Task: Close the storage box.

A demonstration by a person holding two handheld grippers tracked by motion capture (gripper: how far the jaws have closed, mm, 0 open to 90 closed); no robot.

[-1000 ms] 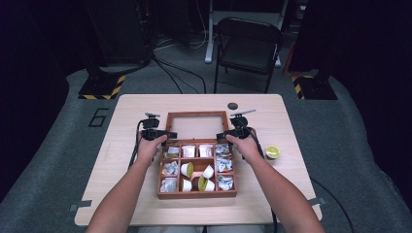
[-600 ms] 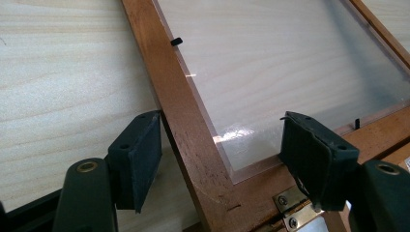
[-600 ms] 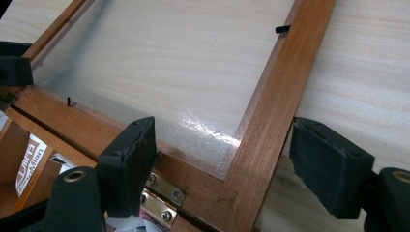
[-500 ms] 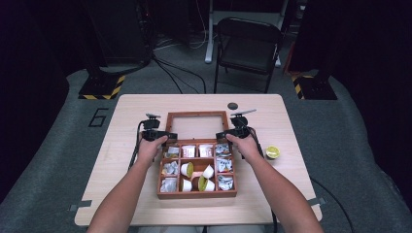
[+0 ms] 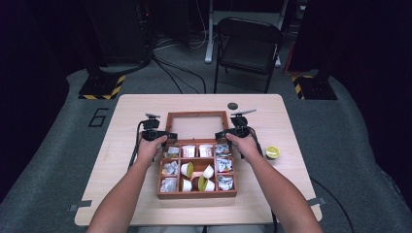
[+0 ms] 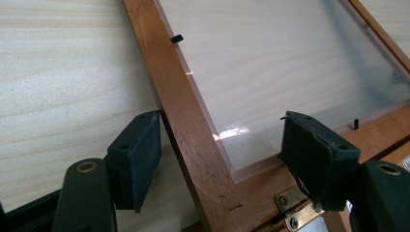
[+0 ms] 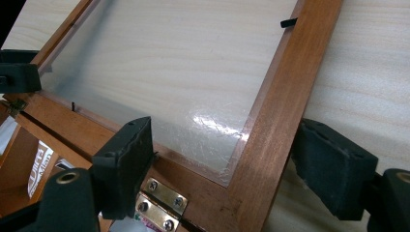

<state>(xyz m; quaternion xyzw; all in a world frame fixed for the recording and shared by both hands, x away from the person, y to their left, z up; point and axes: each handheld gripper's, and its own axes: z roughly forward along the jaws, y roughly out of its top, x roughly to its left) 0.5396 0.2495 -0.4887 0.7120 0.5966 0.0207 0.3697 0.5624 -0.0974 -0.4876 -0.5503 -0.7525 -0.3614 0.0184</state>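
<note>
A wooden compartment box (image 5: pixel 197 194) sits mid-table with its glazed lid (image 5: pixel 197 115) folded back flat on the tabletop. My left gripper (image 5: pixel 167 137) is at the lid's left rail near the hinge. In the left gripper view (image 6: pixel 222 140) its jaws stand open astride that rail (image 6: pixel 188 121), one pad beside the wood and the other over the pane. My right gripper (image 5: pixel 218 135) is at the lid's right rail. In the right gripper view (image 7: pixel 227 150) its jaws have just been opening, with that rail (image 7: pixel 275 111) between them and a gap on both sides.
The box holds small white cups (image 5: pixel 208 171) and crinkled packets (image 5: pixel 170 168). A yellow-green cup (image 5: pixel 272 152) lies on the table right of the box, and a small dark disc (image 5: pixel 232 106) lies behind the lid. A folding chair (image 5: pixel 248 43) stands beyond the table.
</note>
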